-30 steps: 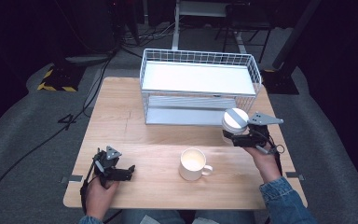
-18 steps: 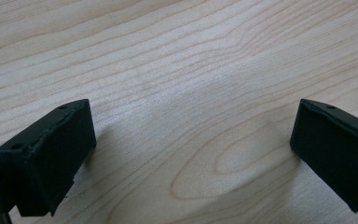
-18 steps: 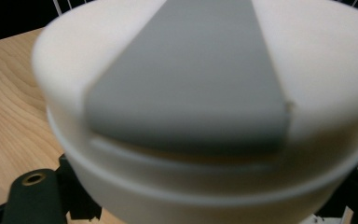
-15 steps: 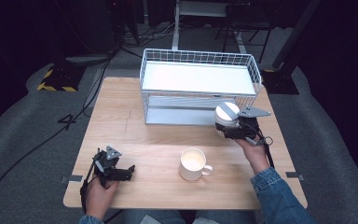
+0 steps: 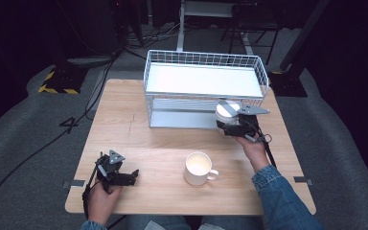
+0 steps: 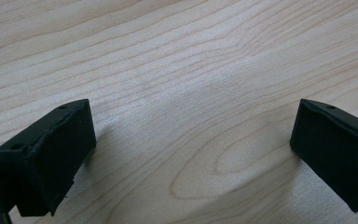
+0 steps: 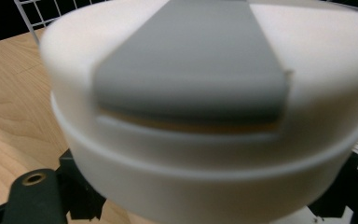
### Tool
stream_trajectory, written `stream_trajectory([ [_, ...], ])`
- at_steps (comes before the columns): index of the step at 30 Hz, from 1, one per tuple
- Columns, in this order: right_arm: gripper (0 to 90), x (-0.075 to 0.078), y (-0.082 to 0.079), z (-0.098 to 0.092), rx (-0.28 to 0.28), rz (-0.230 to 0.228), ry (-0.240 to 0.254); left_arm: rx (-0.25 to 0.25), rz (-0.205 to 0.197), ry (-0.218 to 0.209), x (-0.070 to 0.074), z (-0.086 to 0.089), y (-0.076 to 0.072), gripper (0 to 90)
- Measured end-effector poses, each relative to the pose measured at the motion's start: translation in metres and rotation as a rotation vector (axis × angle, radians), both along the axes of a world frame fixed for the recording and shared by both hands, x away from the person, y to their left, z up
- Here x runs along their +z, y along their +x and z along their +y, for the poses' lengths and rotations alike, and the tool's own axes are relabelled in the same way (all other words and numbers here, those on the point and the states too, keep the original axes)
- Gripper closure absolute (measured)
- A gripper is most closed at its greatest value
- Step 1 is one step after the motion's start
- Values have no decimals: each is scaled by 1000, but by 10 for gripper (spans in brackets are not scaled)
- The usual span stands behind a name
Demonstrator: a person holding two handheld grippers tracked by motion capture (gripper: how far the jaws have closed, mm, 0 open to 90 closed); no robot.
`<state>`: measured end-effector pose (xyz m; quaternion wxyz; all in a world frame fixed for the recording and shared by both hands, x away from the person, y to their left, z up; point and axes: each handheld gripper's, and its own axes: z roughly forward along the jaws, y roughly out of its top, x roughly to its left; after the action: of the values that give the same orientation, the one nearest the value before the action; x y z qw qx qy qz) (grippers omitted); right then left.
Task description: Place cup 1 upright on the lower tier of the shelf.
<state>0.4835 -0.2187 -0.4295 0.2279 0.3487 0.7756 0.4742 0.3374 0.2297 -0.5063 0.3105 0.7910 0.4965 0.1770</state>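
My right gripper (image 5: 228, 126) is shut on a white round container (image 5: 227, 110) with a grey stripe across its lid, holding it just above the table at the front right corner of the white wire rack (image 5: 206, 58). The right gripper view has the container (image 7: 205, 116) very close and blurred, hiding most of the jaws. A white mug (image 5: 199, 167) stands upright on the wooden table (image 5: 158, 139), nearer the person than the container. At the table's front left my left gripper (image 5: 130, 176) lies low, its jaws wide apart over bare wood (image 6: 193, 154).
The rack has a white top shelf (image 5: 203, 79) and a lower tier open toward the person. Cables and black stands lie on the grey floor behind and left of the table. A denim sleeve (image 5: 278, 191) reaches in at the right.
The right hand has carried the container leftward and slightly down, to the rack's front right corner. The left gripper and the mug have stayed put.
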Motion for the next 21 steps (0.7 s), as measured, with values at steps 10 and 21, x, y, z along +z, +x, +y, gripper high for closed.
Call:
stream_trajectory([
  [10, 190, -8, 10, 12, -12, -29, -1, 0, 0, 0, 0, 0, 0, 6],
  [21, 190, -23, 27, 21, -44, -35, 21, -5, 1, 1, 0, 0, 0, 5],
])
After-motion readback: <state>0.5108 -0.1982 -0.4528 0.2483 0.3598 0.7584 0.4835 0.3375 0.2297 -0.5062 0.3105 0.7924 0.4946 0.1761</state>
